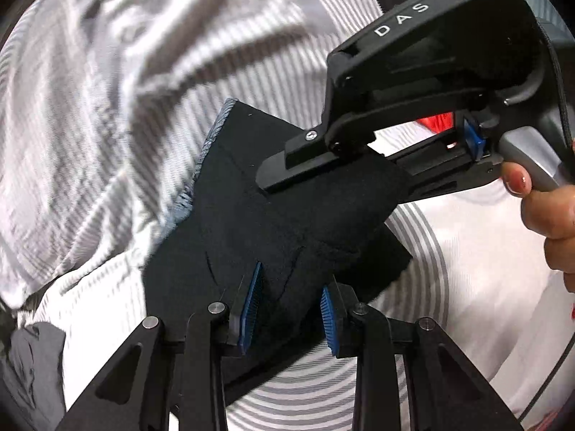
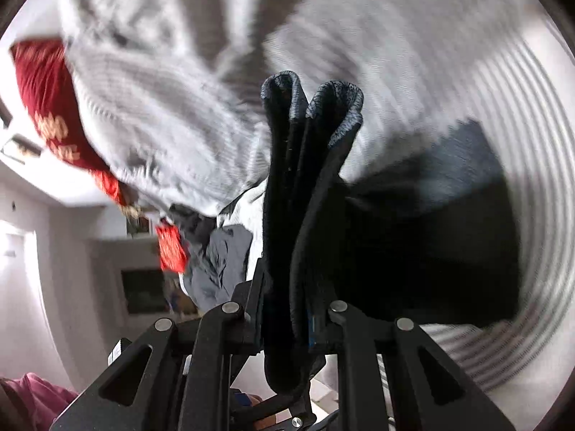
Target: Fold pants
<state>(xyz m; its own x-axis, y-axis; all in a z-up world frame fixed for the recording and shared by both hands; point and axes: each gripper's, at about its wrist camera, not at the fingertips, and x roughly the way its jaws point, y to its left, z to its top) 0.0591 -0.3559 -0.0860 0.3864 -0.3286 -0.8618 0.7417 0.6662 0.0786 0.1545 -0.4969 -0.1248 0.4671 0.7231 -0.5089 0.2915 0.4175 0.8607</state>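
The black pants (image 1: 251, 222) are held in the air between the two claws, above a bed covering with grey and white stripes (image 1: 107, 89); the cloth is folded in several layers, and a grey-blue knitted edge (image 1: 208, 136) shows along its far side. The left claw (image 1: 291, 309) is clamped on the near part of the pants; its blue pads (image 1: 251, 305) press the dark cloth from both sides, so the jaws stand a little apart with the thick fold between them. The right claw (image 1: 323, 165) comes into the left wrist view from the right, with the letters DAS on its black body; its finger lies flat on the upper part of the pants, and a hand (image 1: 546, 208) grips its grey handle. In the right wrist view the right claw (image 2: 287, 309) is closed on a thick bundle of the pants (image 2: 298, 186), which stands up between the jaws and ends in two rounded grey-blue folds; this view is blurred. Behind lie a dark red cloth with a pale pattern (image 2: 46, 97) and some grey clothing (image 2: 219, 262).
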